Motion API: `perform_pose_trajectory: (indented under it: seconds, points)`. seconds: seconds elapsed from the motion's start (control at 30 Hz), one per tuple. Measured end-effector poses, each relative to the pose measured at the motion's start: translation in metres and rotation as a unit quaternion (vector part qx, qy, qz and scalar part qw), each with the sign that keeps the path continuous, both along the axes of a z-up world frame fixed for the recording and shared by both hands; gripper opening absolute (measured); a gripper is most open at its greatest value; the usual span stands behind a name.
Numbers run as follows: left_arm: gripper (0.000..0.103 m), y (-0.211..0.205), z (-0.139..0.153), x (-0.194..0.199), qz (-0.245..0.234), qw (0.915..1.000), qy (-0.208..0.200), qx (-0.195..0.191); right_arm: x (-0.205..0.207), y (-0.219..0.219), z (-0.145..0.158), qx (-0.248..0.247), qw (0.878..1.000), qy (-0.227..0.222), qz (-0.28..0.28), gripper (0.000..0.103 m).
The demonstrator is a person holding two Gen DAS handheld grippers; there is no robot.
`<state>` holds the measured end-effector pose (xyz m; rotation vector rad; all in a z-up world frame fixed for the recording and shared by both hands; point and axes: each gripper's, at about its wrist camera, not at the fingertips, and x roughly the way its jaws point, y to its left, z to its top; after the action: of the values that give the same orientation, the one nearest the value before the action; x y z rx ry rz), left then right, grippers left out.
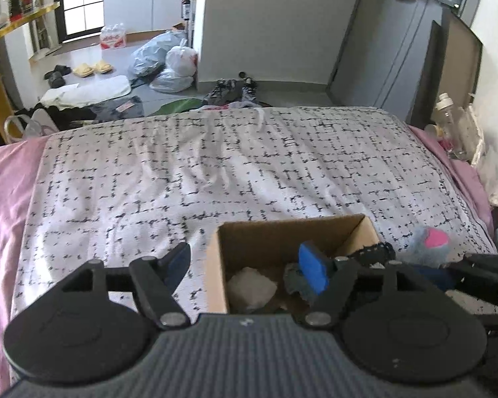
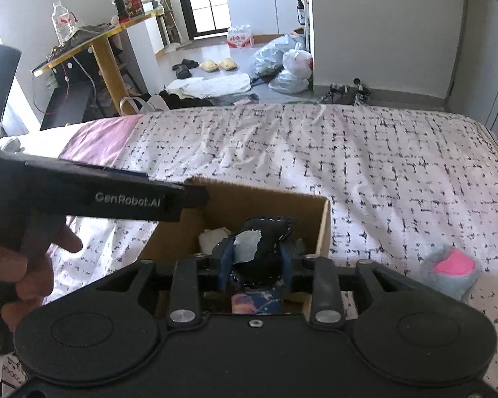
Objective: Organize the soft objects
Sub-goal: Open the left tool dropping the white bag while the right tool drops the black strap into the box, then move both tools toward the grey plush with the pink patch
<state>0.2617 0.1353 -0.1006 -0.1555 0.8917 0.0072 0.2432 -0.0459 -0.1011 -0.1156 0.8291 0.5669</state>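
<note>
the dark stitched soft piece (image 2: 265, 242) sits low in the centre of the right wrist view, over the open cardboard box (image 2: 325, 229), with a pale grey patch on its front. it looks light and limp, something that will sag and fold rather than keep its shape, so we judge it is best taken across its thick middle, not by a stitched edge that could slip free. our right gripper (image 2: 254, 262) has its blue pads on either side of it; whether they press on it or have let go we cannot tell. inside the box lie a pale lump (image 1: 250, 287) and more dark cloth. our left gripper (image 1: 249, 265), at the bottom of the left wrist view, is spread wide with nothing between its pads, one finger outside the box wall and one above its contents. lower right, a fluffy grey toy with a pink patch (image 2: 451, 273) rests on the patterned bedspread (image 2: 348, 152) beside the box, plush and easy to squeeze around its body.
</note>
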Motion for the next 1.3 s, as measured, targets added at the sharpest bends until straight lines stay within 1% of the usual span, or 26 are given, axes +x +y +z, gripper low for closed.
perform_pose_trajectory:
  seconds: [0.03,0.07,0.13,0.17,0.2,0.23,0.3,0.33,0.37,0.4,0.43,0.5,0.53,0.57,0.63,0.67,0.7,0.8,1.03,1.13,1.2,1.27,1.3]
  points:
    - [0.071,0.001,0.001,-0.001,0.002,1.0,0.004,0.004,0.0,0.0,0.0,0.003,1.0,-0.001,0.0,0.059]
    - [0.071,0.001,0.002,-0.002,0.003,1.0,0.006,0.006,-0.002,-0.002,0.002,0.006,1.0,-0.005,-0.004,0.063]
    - [0.074,0.005,0.006,-0.007,0.005,1.0,0.003,-0.002,-0.005,-0.007,0.004,0.012,1.0,-0.013,-0.011,0.078]
    - [0.077,0.006,0.008,-0.009,0.008,1.0,0.004,-0.004,-0.006,-0.01,0.005,0.015,1.0,-0.014,-0.015,0.082]
    - [0.079,0.006,0.009,-0.011,0.011,0.9999,0.003,-0.004,-0.007,-0.014,0.006,0.018,1.0,-0.015,-0.02,0.089]
    - [0.079,0.005,0.011,-0.013,0.013,0.9999,0.003,0.0,-0.008,-0.018,0.006,0.021,0.999,-0.016,-0.024,0.092]
    - [0.08,0.001,0.014,-0.017,0.012,0.9998,0.006,0.012,-0.01,-0.027,0.008,0.029,0.999,-0.018,-0.029,0.092]
    - [0.08,-0.002,0.015,-0.02,0.009,0.9998,0.005,0.017,-0.012,-0.032,0.009,0.033,0.999,-0.019,-0.032,0.095]
    - [0.08,-0.004,0.017,-0.022,0.004,0.9998,0.002,0.017,-0.013,-0.036,0.011,0.039,0.999,-0.019,-0.032,0.097]
    - [0.08,-0.006,0.019,-0.024,0.001,0.9999,0.001,0.016,-0.015,-0.041,0.012,0.05,0.998,-0.016,-0.027,0.103]
    - [0.08,-0.008,0.02,-0.026,-0.001,0.9999,0.001,0.014,-0.017,-0.046,0.013,0.061,0.998,-0.014,-0.023,0.103]
    - [0.081,-0.012,0.023,-0.031,-0.006,0.9998,0.003,0.016,-0.019,-0.054,0.014,0.06,0.998,-0.01,-0.024,0.103]
    - [0.083,-0.013,0.024,-0.033,-0.004,0.9998,0.003,0.019,-0.02,-0.057,0.015,0.054,0.998,-0.008,-0.025,0.103]
    - [0.086,-0.013,0.026,-0.036,0.002,0.9998,0.0,0.019,-0.022,-0.06,0.016,0.054,0.998,-0.007,-0.025,0.103]
    - [0.088,-0.015,0.03,-0.041,0.002,0.9997,-0.008,0.021,-0.024,-0.067,0.018,0.061,0.998,-0.007,-0.026,0.103]
    - [0.09,-0.016,0.033,-0.043,0.0,0.9996,-0.012,0.024,-0.025,-0.071,0.02,0.063,0.998,-0.006,-0.027,0.103]
    - [0.096,-0.018,0.036,-0.045,-0.001,0.9994,-0.018,0.028,-0.026,-0.074,0.02,0.064,0.998,-0.006,-0.029,0.103]
    - [0.103,-0.022,0.047,-0.053,-0.003,0.999,-0.038,0.025,-0.027,-0.082,0.021,0.068,0.997,-0.002,-0.034,0.103]
    - [0.103,-0.037,0.06,-0.063,-0.009,0.9985,-0.053,0.009,-0.031,-0.104,0.022,0.075,0.996,0.006,-0.048,0.103]
    - [0.103,-0.046,0.062,-0.066,-0.011,0.9983,-0.056,0.01,-0.032,-0.116,0.024,0.084,0.995,0.007,-0.053,0.103]
    - [0.103,-0.051,0.062,-0.067,-0.016,0.9984,-0.054,0.009,-0.032,-0.123,0.026,0.086,0.995,0.006,-0.059,0.103]
    - [0.103,-0.057,0.061,-0.068,-0.029,0.9985,-0.048,-0.004,-0.033,-0.13,0.028,0.088,0.994,0.004,-0.061,0.103]
    - [0.103,-0.061,0.06,-0.068,-0.03,0.9985,-0.046,-0.001,-0.034,-0.134,0.028,0.088,0.994,0.003,-0.061,0.103]
